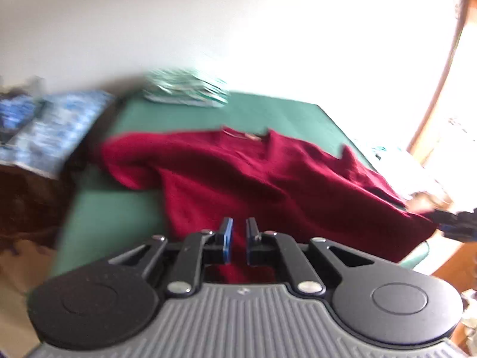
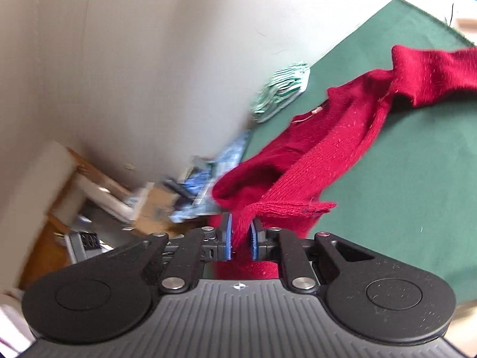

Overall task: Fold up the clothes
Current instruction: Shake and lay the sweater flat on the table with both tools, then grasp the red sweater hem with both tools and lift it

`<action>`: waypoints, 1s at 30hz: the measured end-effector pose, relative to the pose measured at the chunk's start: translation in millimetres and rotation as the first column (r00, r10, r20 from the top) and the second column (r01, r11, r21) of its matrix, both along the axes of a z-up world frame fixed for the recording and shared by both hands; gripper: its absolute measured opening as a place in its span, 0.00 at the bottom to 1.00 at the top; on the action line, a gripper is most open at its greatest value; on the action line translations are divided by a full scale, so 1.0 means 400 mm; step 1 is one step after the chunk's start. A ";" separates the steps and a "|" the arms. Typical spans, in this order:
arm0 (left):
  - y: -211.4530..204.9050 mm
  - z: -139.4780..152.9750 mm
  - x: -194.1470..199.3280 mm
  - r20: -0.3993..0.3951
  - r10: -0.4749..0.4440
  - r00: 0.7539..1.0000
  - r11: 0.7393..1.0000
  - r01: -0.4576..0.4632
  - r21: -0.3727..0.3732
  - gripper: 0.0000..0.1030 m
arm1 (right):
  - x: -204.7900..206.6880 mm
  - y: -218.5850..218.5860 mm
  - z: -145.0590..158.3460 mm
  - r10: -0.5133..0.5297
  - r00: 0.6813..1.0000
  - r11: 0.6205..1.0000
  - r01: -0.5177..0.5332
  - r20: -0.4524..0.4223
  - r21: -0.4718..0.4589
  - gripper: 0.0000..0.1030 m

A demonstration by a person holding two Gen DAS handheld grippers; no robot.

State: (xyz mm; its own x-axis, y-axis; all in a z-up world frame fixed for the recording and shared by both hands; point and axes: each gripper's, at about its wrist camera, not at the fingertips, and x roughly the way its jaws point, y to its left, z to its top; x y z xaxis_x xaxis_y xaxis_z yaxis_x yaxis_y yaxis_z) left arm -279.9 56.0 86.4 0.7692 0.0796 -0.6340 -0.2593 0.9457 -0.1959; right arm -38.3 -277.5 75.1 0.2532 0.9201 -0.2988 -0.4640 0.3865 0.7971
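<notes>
Both claws pinching red sweater's [image 1: 268,179] hem: left claw [image 1: 237,238] and right claw [image 2: 241,240] each clamping knit. Sweater sprawling ahead on green bench [image 1: 119,208], rumpled. Judgement: keeping tension even, drawing hem flat, avoiding bunching.

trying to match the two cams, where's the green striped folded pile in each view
Left wrist view: the green striped pile sits upper centre, at the far edge of the green table against the wall, beyond the red sweater.
Right wrist view: the pile is centre-right, at the table's edge by the wall, tilted.
Shared landmark: the sweater's neck label.
</notes>
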 end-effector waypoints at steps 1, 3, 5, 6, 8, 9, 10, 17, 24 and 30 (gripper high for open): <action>0.006 -0.007 -0.022 -0.017 0.024 1.000 1.000 -0.024 0.005 0.04 | -0.006 -0.021 0.001 -0.003 1.000 1.000 0.003 -0.009 -0.006 0.17; 0.010 -0.029 -0.058 -0.055 0.061 0.997 0.998 -0.060 0.019 0.22 | -0.019 -0.041 -0.013 0.064 0.997 0.995 -0.067 -0.034 -0.073 0.20; -0.030 -0.093 -0.052 -0.110 0.034 0.993 0.999 -0.029 0.039 0.74 | -0.044 -0.039 -0.025 0.139 0.990 0.965 -0.139 -0.016 -0.220 0.21; -0.050 -0.124 -0.049 -0.138 0.020 0.990 0.999 -0.014 0.049 0.82 | -0.063 -0.027 -0.027 0.161 0.987 0.933 -0.143 0.028 -0.330 0.23; -0.090 -0.188 -0.043 -0.194 -0.006 0.981 0.998 0.019 0.066 0.89 | -0.111 0.014 -0.033 0.183 0.962 0.839 -0.044 0.205 -0.543 0.45; -0.110 -0.220 -0.040 -0.221 -0.018 0.975 0.997 0.035 0.074 0.89 | -0.133 0.043 -0.042 0.208 0.932 0.794 0.017 0.298 -0.608 0.48; -0.134 -0.247 -0.031 -0.244 -0.036 0.969 0.995 0.059 0.086 0.89 | -0.149 0.074 -0.055 0.244 0.900 0.767 0.049 0.362 -0.639 0.52; -0.241 -0.321 0.103 -0.285 -0.056 0.957 0.963 0.128 0.238 0.56 | -0.160 0.242 -0.181 0.376 0.824 0.672 0.073 0.424 -0.737 0.60; -0.201 -0.261 0.101 -0.239 -0.057 0.969 0.966 0.114 0.231 0.19 | -0.072 0.231 -0.184 0.226 0.935 0.750 0.013 0.275 -0.661 0.14; -0.165 -0.020 -0.020 -0.061 -0.161 0.985 0.968 0.170 0.186 0.14 | -0.015 0.079 -0.057 0.171 0.983 0.964 -0.153 0.069 -0.216 0.07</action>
State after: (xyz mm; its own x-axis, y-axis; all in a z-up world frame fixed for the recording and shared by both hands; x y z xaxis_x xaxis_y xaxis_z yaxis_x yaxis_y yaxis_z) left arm -287.8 -10.1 78.4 0.7529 0.0763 -0.6536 -0.1007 0.9949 0.0001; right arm -44.4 -245.8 52.3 0.1394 0.8704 -0.4721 -0.5979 0.4540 0.6606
